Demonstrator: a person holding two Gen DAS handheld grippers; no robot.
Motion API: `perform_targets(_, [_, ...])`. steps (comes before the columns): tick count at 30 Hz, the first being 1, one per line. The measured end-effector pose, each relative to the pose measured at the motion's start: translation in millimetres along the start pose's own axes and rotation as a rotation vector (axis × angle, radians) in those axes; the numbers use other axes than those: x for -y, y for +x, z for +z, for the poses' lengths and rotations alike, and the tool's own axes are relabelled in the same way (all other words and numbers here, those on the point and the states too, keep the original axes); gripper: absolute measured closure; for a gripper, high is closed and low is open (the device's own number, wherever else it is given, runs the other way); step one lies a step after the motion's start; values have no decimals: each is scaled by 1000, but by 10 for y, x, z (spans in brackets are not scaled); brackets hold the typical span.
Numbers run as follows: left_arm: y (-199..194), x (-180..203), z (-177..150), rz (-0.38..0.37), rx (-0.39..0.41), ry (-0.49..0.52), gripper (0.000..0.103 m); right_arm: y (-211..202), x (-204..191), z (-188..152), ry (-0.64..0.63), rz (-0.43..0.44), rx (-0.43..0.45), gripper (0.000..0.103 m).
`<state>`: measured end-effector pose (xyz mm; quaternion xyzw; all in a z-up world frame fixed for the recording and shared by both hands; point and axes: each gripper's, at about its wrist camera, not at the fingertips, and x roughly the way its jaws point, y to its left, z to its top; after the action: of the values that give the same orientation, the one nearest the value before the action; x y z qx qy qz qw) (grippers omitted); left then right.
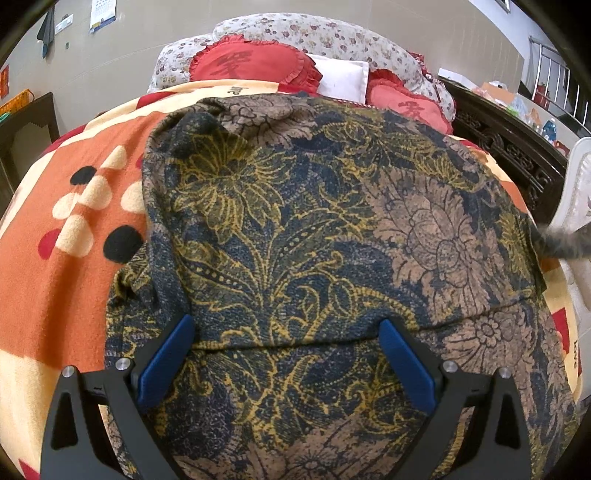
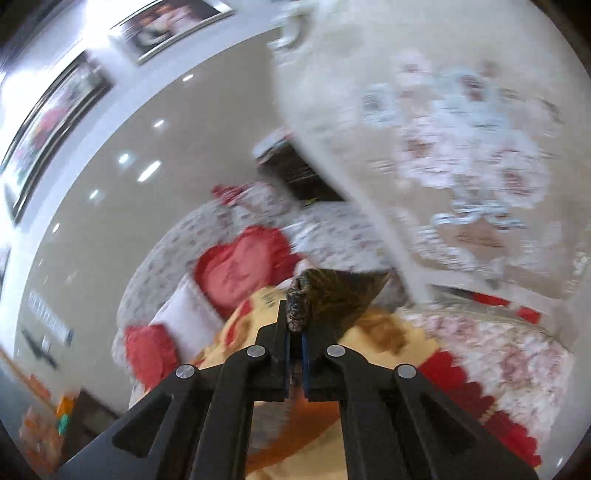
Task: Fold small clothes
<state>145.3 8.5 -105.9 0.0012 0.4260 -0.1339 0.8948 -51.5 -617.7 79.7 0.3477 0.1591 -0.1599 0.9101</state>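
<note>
A dark blue, yellow and brown flower-patterned garment point(image 1: 314, 229) lies spread across the orange and cream blanket point(image 1: 66, 266) on a bed. My left gripper point(image 1: 286, 332) hovers over its near part, jaws wide open, blue pads point(image 1: 166, 363) apart with only flat cloth beneath them. In the right wrist view, which is tilted and blurred, my right gripper point(image 2: 295, 325) is shut on a bunched edge of the garment point(image 2: 325, 291), lifted above the bed. A blurred strip of that raised cloth point(image 1: 561, 242) shows at the right edge of the left wrist view.
Red heart-shaped cushions point(image 1: 255, 66), a white pillow point(image 1: 343, 79) and a floral quilt point(image 1: 332, 33) are piled at the head of the bed. A dark carved wooden frame point(image 1: 509, 147) runs along the right. A pale floral curtain point(image 2: 461, 147) hangs close to the right gripper.
</note>
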Motion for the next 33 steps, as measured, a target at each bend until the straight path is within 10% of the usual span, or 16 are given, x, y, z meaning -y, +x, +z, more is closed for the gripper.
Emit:
perform_targets(11, [-335, -54, 155, -77, 61, -76, 1, 915, -2381, -2088, -483, 429, -352, 97])
perform_targets(16, [-447, -88, 376, -248, 53, -176, 2, 1326, -2476, -3441, -648, 380, -591, 97])
perform_targets(21, [-105, 223, 591, -525, -99, -257, 2, 1124, -2404, -3441, -641, 407, -507, 97])
perform_targets(28, [315, 740, 845, -619, -273, -330, 5, 819, -2518, -3527, -787, 415, -429, 97])
perform_targets(30, [393, 841, 886, -598, -295, -333, 22, 797, -2529, -3535, -801, 412, -416, 97])
perform_targets(32, [477, 889, 888, -568, -338, -350, 86, 758, -2511, -3533, -810, 408, -405, 97])
perform_targets(33, [537, 904, 871, -547, -364, -358, 95, 757, -2501, -3537, -812, 404, -403, 97])
